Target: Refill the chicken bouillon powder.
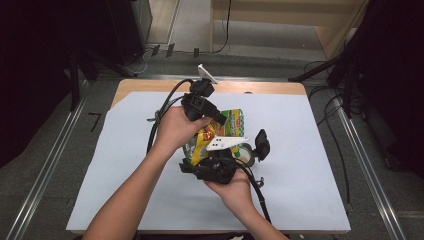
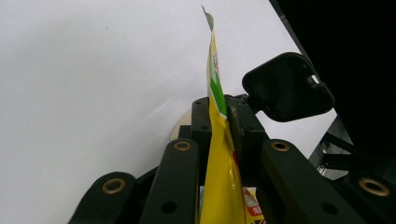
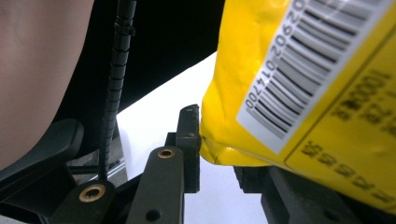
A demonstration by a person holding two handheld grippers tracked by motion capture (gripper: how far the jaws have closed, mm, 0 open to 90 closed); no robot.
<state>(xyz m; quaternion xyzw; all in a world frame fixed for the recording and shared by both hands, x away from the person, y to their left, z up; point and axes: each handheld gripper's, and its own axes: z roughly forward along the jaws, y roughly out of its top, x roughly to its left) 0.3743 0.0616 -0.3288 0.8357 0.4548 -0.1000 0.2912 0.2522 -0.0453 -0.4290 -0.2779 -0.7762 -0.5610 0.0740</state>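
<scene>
Yellow packet (image 2: pixel 219 154) clamped by left gripper (image 2: pixel 218 126) and right gripper (image 3: pixel 217 149), base hidden.

My glossy yellow foil packet (image 3: pixel 280 60), smooth matt white paper sheet (image 1: pixel 300 165), wooden table edge (image 1: pixel 260 87), matt black plastic jaws.

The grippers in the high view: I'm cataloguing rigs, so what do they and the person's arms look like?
Both the left gripper and the right gripper are black, boxy hand-held units with linked jaw arms pinned by brass-coloured rivets. Each carries a white three-cornered plate on top and trails a black cable; one is ribbed. The forearms are bare, no sleeves or gloves.
</scene>
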